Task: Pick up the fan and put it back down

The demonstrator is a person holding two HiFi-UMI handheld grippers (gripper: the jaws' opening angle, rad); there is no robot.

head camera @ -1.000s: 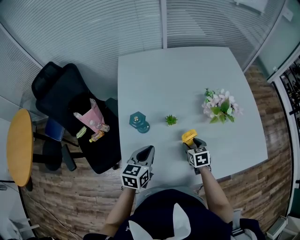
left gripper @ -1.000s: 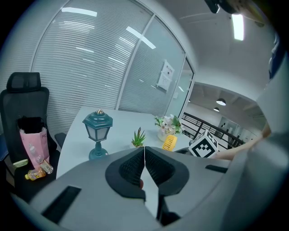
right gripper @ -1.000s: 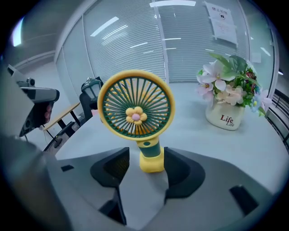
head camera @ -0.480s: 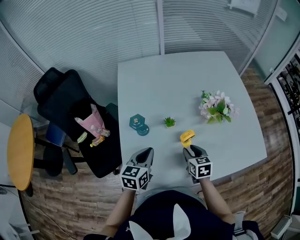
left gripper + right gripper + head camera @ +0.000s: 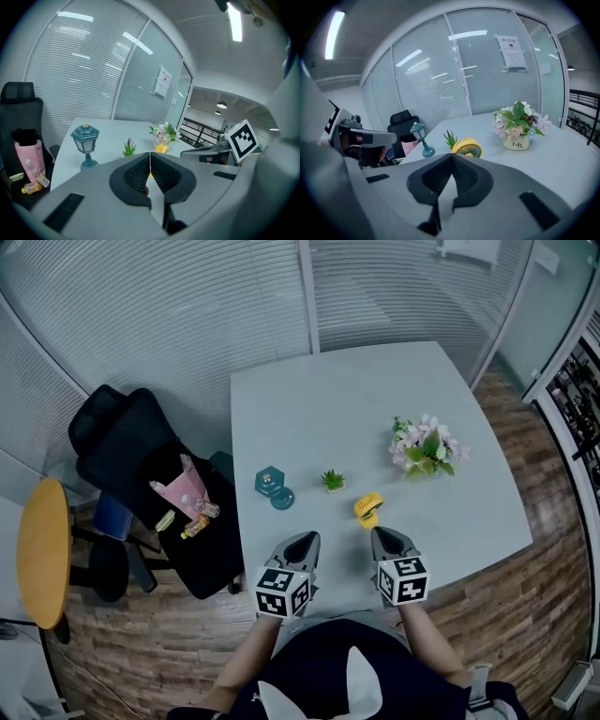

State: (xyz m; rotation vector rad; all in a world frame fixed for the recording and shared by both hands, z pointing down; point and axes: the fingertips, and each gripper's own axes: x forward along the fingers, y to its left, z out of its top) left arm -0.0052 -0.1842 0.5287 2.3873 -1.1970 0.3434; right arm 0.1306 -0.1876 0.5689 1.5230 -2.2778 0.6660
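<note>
Right gripper view shows the fan point(image 5: 466, 148) standing upright on the tabletop point(image 5: 562, 159), just ahead of the right tongs point(image 5: 451, 155) but not touching them, its yellow grille turned towards the camera. Those tongs have just been closing and are now pressed together with nothing between them, so the fan rests on its own base and nothing steadies it. It sits close to the near edge, between the plant point(image 5: 450, 139) and the flowers point(image 5: 518, 126), well within reach, which is probably why the right side does the work (the left is farther from it). The left tongs point(image 5: 150, 154) are likewise pressed together and empty, held over the near edge in line with the lamp point(image 5: 85, 140). By the look of it they only wait, since a fan this small needs no second grip. With the fan upright on the tabletop and both tongs clear of it, the put-down seems done. Its narrow foot and broad head suggest it would tip easily if brushed, which would be a good reason for keeping the tongs clear of it.
</note>
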